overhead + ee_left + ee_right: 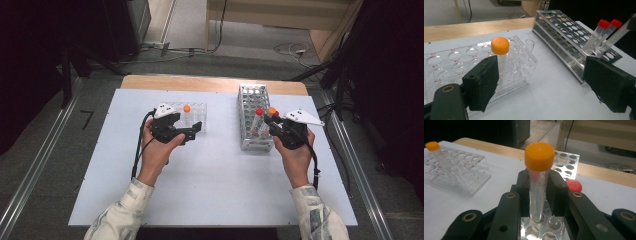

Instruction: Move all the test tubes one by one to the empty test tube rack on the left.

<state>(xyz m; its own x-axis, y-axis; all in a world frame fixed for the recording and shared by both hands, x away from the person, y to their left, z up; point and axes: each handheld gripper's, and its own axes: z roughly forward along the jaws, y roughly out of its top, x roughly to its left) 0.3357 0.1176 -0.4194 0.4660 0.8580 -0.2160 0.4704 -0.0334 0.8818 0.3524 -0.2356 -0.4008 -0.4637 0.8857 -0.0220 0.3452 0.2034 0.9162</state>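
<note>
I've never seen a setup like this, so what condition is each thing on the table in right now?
Right gripper: shut on the orange-capped tube.
Orange-capped tube: capped, upright, over the metal rack.
Left gripper: open, holding nothing.
Metal rack: holds two red-capped tubes, leaning.
Clear rack: holds a second orange-capped tube and an uncapped tube.

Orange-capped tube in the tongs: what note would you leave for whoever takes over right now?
Right tongs: shut on the orange-capped tube, upright, its tip at a hole of the metal rack.
Left tongs: open, holding nothing, beside the clear rack.
Done: another orange-capped tube stands in the clear rack.
Two red-capped tubes stand in the metal rack.
Left, probably: carry the gripped tube to the clear rack, then see to the red ones.
</note>
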